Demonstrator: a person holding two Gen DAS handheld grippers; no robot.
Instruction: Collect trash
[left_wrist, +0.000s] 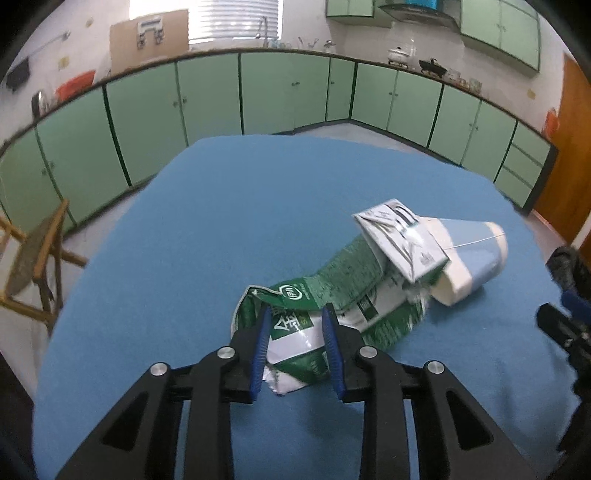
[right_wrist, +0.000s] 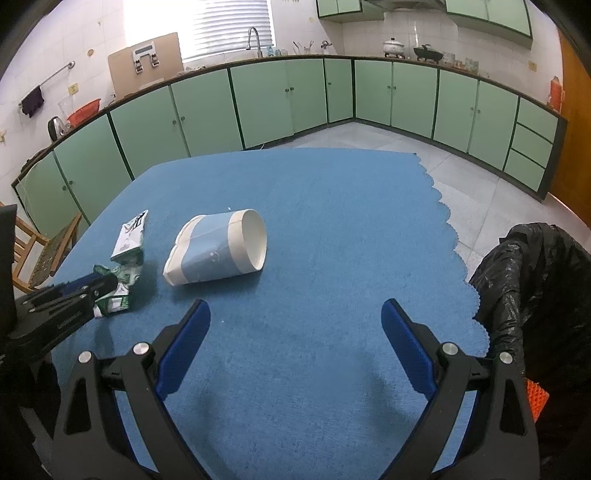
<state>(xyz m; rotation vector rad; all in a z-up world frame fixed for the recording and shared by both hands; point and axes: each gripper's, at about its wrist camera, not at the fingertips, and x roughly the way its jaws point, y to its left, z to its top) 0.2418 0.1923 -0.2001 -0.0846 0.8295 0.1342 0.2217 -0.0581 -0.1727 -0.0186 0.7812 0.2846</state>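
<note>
Picking-up step: left gripper a little apart around green wrapper near paper cup, next needing a squeeze; right gripper wide, empty.

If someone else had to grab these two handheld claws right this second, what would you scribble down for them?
Left gripper: jaws astride the crumpled green wrapper, which lies on the blue tablecloth; whether the pads press it is unclear.
Right gripper: wide open, empty, above bare cloth.
Paper cup: on its side mid-table. Small grey carton: beside the wrapper.
Black trash bag: off the table's right edge.
Done: no table item bagged that I can see. Left: wrapper, carton, cup into the bag.
</note>
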